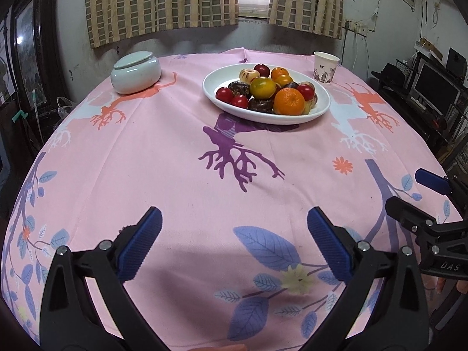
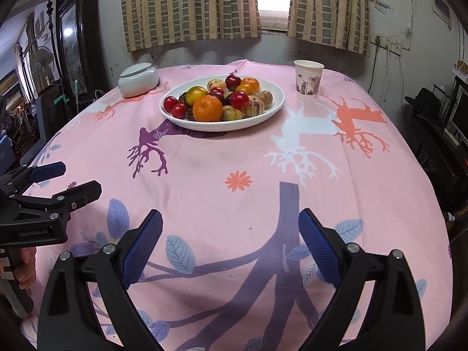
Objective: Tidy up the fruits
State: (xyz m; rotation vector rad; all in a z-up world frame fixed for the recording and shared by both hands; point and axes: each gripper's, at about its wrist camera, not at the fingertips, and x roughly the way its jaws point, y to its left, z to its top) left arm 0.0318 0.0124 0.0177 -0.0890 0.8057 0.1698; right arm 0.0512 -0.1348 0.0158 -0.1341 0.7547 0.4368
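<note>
Left gripper (image 1: pixel 234 219) wide, empty | right gripper (image 2: pixel 231 219) wide, empty | fruit plate (image 1: pixel 216 99) mid-table toward far edge, well apart from both

Ahead of my left hand-held gripper (image 1: pixel 234 225), the dark fruits (image 1: pixel 239 88) sat half buried under the pile, too small to name. My right hand-held gripper (image 1: pixel 415 196) was cut off by the picture's edge. The tabletop (image 2: pixel 234 199) stayed hidden beneath its pink cloth.
</note>
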